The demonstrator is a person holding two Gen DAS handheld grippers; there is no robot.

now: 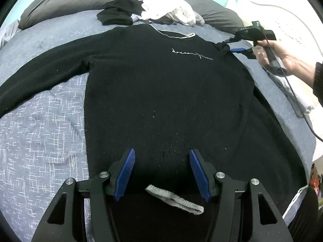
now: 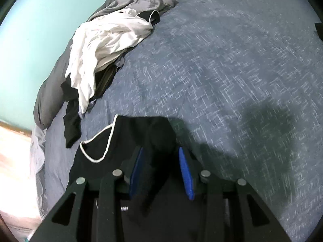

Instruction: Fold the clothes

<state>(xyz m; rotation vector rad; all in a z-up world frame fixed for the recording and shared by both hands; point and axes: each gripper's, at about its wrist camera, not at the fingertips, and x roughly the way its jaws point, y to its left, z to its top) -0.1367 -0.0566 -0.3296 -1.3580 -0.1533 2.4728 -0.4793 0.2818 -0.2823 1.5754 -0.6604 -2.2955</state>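
Note:
A black knit sweater (image 1: 161,84) lies front up on the blue-grey bed cover (image 1: 40,141), its white-edged neckline (image 1: 177,35) at the far end and one sleeve (image 1: 40,74) stretched out to the left. My left gripper (image 1: 161,151) hovers open over the near hem, nothing between its blue pads. A grey ribbed strip (image 1: 175,200) lies just behind them. A hand (image 1: 286,58) holds my right gripper (image 1: 228,45) at the sweater's far right shoulder. In the right wrist view this gripper (image 2: 161,149) is shut on a raised fold of black fabric (image 2: 157,137) beside the neckline (image 2: 97,147).
A heap of white (image 1: 167,6) and black (image 1: 117,14) clothes sits at the head of the bed against dark grey pillows (image 1: 70,2). Pale folded items (image 1: 292,94) lie at the bed's right edge. A black cable (image 1: 298,104) trails from the right gripper. Bare cover (image 2: 242,80) spreads right of the shoulder.

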